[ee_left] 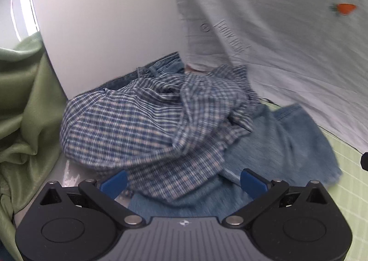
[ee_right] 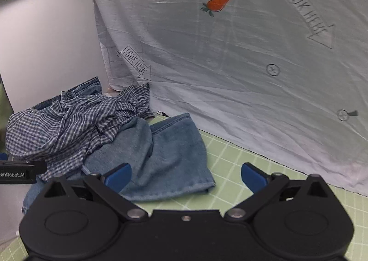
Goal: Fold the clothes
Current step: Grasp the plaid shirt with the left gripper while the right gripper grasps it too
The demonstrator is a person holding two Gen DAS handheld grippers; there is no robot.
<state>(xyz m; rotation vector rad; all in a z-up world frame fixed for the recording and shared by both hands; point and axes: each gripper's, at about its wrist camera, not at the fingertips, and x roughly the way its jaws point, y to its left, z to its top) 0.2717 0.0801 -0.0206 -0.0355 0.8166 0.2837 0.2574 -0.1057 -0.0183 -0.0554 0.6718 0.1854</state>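
A white sheet hangs behind your green gridded table, where jeans lie under a crumpled checked shirt, and your left gripper and right gripper both gape wide, holding nothing.

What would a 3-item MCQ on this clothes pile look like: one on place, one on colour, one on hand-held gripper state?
1. The checked shirt lies:
A. on top of the denim
B. under the denim
C. apart from it

2. The mat is:
A. red
B. light green
C. black

3. The left hand-held gripper and right hand-held gripper are:
A. both shut on cloth
B. one open, one shut
C. both open, holding nothing

Key:
1 A, the shirt drapes over the denim.
2 B, a green grid shows.
3 C, the blue fingers stand wide apart.
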